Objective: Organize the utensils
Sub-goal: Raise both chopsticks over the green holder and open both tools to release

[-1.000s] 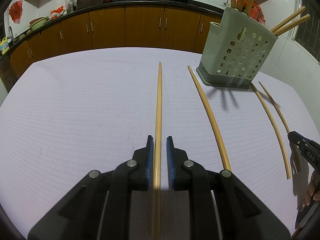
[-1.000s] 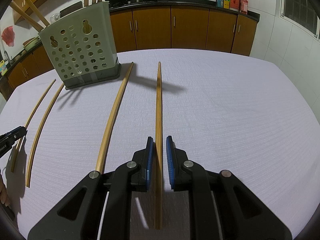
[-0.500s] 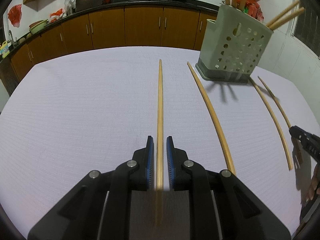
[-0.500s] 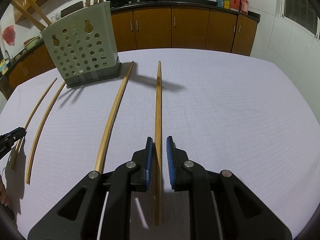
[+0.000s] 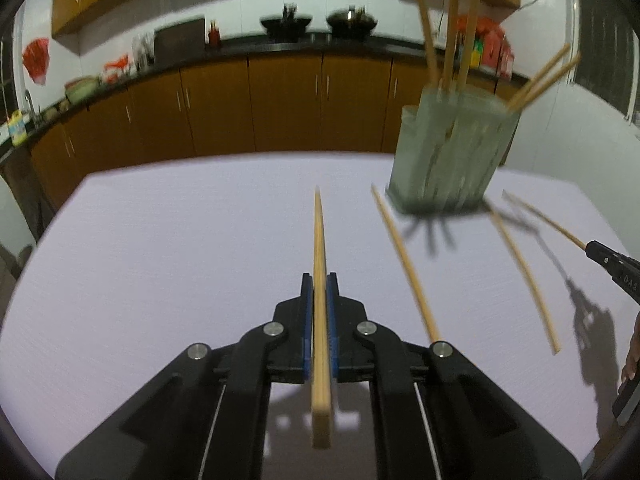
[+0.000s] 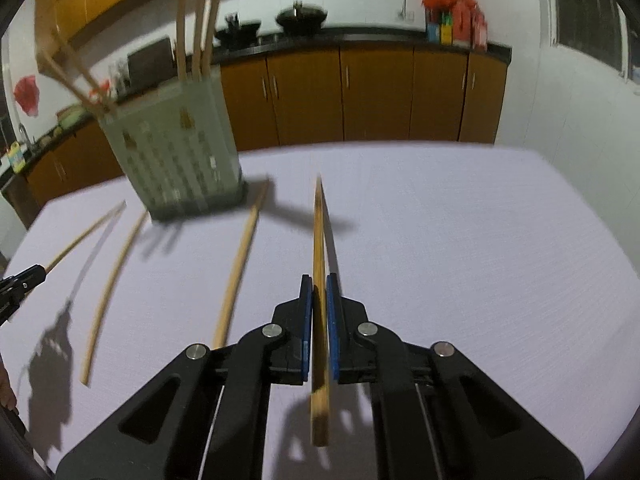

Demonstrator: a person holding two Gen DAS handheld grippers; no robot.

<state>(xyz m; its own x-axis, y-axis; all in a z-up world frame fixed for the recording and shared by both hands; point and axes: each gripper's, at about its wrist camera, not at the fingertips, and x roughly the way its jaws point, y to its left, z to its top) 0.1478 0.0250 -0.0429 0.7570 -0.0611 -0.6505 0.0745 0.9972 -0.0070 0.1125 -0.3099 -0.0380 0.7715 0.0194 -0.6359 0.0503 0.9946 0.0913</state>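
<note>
**A:** What are the fingers doing?

**B:** In the left wrist view the left gripper (image 5: 319,280) has just closed its blue pads onto a chopstick (image 5: 319,240) that runs up the frame's centre. The right gripper (image 6: 319,280) likewise has just pinched a second chopstick (image 6: 319,236), also at centre frame. Both sticks cast shadows apart from themselves on the white tablecloth (image 5: 160,260), so they look lifted clear.

**A:** And around them?

**B:** In the left wrist view, two loose chopsticks lie right of centre: one (image 5: 404,260) just beside the held stick, another (image 5: 524,272) further right. The green perforated holder (image 5: 448,152) stands in the upper right, blurred, with several chopsticks sticking out of its top. At the right edge the other gripper's tip shows.

**A:** Anything in the way?

**B:** In the right wrist view the holder (image 6: 176,160) sits upper left, well apart from the held stick's tip; one loose chopstick (image 6: 240,256) lies between them. Brown cabinets (image 6: 360,96) line the background.
</note>
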